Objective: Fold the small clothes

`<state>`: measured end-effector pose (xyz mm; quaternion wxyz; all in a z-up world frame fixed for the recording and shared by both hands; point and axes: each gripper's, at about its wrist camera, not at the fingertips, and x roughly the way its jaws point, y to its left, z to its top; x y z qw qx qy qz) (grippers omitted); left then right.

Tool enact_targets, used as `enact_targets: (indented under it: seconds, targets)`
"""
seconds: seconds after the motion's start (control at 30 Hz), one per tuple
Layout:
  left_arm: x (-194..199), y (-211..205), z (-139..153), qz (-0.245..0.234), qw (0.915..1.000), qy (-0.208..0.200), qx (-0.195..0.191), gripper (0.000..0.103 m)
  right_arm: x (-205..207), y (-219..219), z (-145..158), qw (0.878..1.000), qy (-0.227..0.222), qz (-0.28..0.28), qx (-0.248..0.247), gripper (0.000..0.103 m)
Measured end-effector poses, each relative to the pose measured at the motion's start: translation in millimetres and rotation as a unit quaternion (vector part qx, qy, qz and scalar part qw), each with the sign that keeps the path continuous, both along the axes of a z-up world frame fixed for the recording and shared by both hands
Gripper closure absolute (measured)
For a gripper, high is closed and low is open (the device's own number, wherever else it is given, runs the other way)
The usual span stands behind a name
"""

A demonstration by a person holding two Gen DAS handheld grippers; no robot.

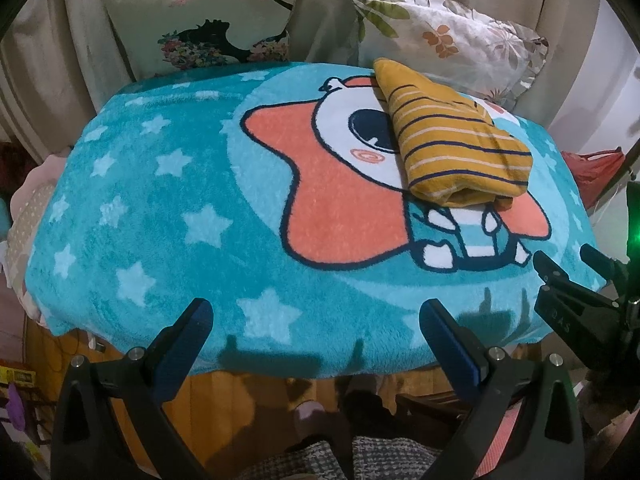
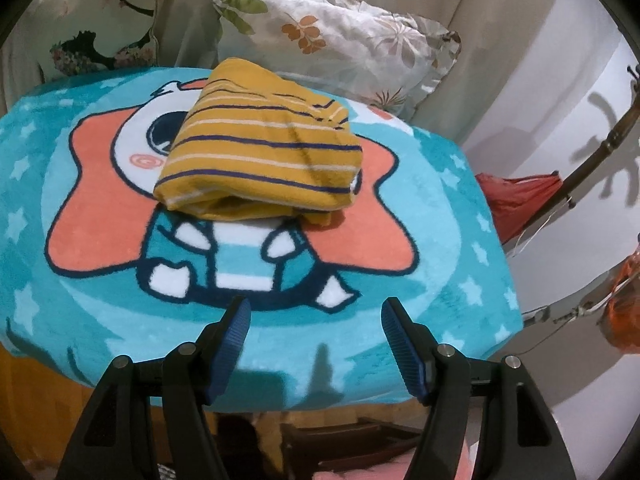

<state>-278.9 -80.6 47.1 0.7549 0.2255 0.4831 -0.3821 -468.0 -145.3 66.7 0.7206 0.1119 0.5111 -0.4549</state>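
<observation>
The folded mustard striped garment (image 2: 260,148) lay on the teal cartoon blanket (image 2: 460,240), over the character's face; both the left gripper (image 1: 316,344) and right gripper (image 2: 316,344) hung near the blanket's front edge, fingers apart and empty, apparently done folding.

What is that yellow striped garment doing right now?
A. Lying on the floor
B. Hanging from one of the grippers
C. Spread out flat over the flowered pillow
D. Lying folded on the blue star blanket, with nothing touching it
D. The yellow striped garment sits folded on the blue blanket, and both the left gripper and right gripper are open and empty.
</observation>
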Motion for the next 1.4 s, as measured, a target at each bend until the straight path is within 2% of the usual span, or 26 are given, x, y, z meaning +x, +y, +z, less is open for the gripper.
enact_targets:
  seconds: [0.43,0.9,1.2,1.4]
  targets:
    - [-8,-11,-5,-0.006,1.0,-0.001,0.007,0.0,-4,-3,3,1.0,0.009,-0.005,-0.015,0.03]
    - [-6,-9,-6,-0.002,1.0,0.002,0.008,0.0,3,2,9,0.999,0.011,0.004,-0.03,0.029]
    - [-3,-7,-5,-0.002,1.0,0.002,0.007,0.0,9,8,18,0.998,0.024,0.009,-0.064,0.027]
    - [1,-3,-5,0.0,1.0,0.002,0.006,0.0,13,10,18,0.998,0.028,0.013,-0.063,0.027]
